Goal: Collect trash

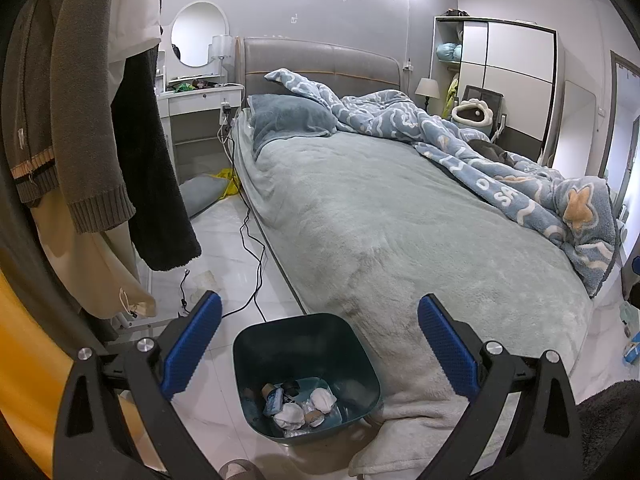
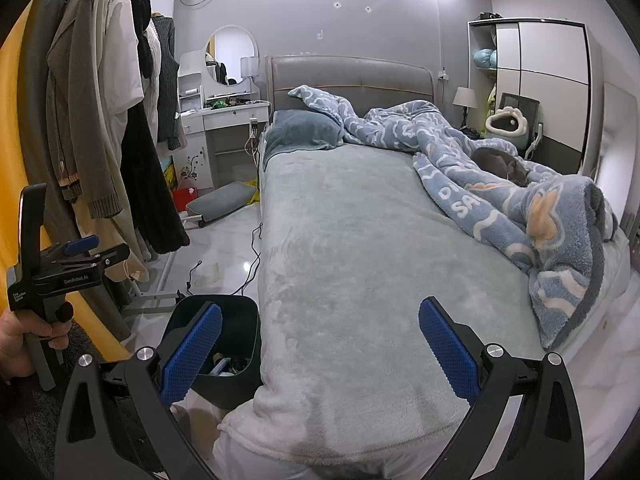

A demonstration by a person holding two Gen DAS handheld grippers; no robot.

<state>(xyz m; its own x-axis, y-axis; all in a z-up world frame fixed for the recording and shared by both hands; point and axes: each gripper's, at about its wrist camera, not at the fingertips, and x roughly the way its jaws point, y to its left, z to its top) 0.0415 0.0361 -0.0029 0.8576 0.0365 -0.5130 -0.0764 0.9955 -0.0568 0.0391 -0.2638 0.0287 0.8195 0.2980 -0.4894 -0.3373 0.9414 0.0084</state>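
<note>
A dark teal bin (image 1: pixel 306 372) stands on the floor against the bed's foot corner, holding crumpled white tissues (image 1: pixel 322 399) and small packets. My left gripper (image 1: pixel 320 344) hovers above the bin, open, with nothing between its blue pads. In the right wrist view the same bin (image 2: pixel 236 320) shows at the lower left, partly hidden behind a blue pad. My right gripper (image 2: pixel 320 348) is open over the bed's grey-green blanket (image 2: pixel 360 260), holding nothing. The left gripper (image 2: pixel 76 258) appears at the far left there, held by a hand (image 2: pixel 16 340).
A clothes rack with hanging coats (image 2: pixel 100 120) fills the left. Black cables (image 1: pixel 252 264) trail over the white tile floor beside the bed. A blue patterned duvet (image 2: pixel 500 184) is bunched on the bed's right, with a grey cat (image 2: pixel 500 164) lying on it. A vanity desk (image 2: pixel 224 116) and a wardrobe (image 2: pixel 548 80) stand at the back.
</note>
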